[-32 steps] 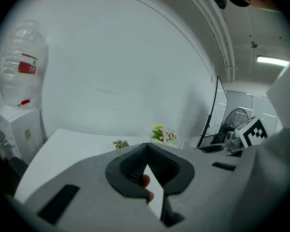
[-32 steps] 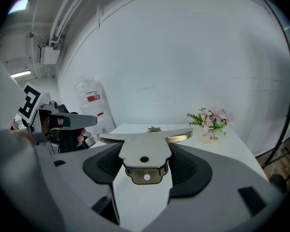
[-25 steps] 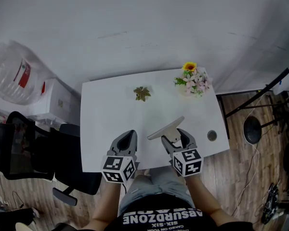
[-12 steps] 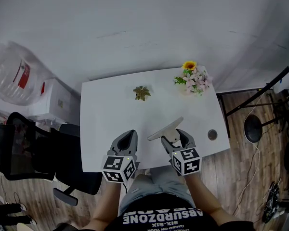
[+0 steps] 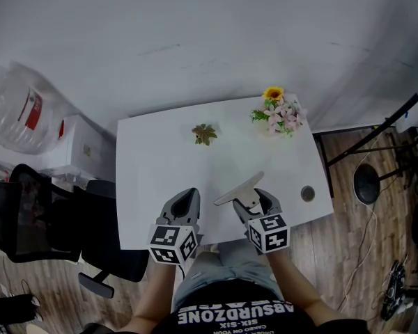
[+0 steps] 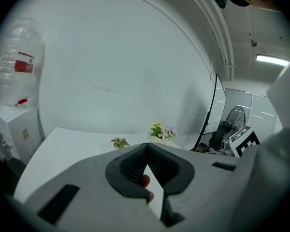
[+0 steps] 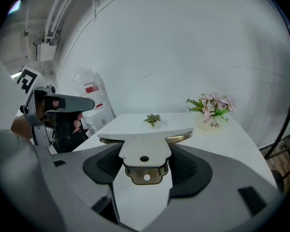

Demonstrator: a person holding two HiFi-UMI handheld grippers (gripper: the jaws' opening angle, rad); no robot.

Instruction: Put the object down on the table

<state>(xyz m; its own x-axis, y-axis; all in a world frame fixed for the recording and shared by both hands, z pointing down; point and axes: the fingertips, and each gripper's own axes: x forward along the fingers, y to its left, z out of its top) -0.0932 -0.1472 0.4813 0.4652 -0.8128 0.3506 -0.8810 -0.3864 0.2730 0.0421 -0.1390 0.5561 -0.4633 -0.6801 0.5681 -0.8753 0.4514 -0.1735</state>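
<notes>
A flat metal scraper (image 5: 240,187) with a wide blade and a brass-coloured bracket is held above the near edge of the white table (image 5: 160,179). My right gripper (image 5: 251,197) is shut on its handle end; in the right gripper view the scraper (image 7: 145,149) lies level between the jaws of the right gripper (image 7: 145,170), blade pointing away. My left gripper (image 5: 184,200) hovers beside it at the table's near edge, shut with nothing in it. In the left gripper view the left gripper (image 6: 147,150) has its jaw tips touching.
A small potted plant (image 5: 205,134) stands mid-table at the back, a pot of pink and yellow flowers (image 5: 279,115) at the back right. A round cable hole (image 5: 307,194) is near the right edge. A black chair (image 5: 35,221) is left, a stand (image 5: 376,134) right.
</notes>
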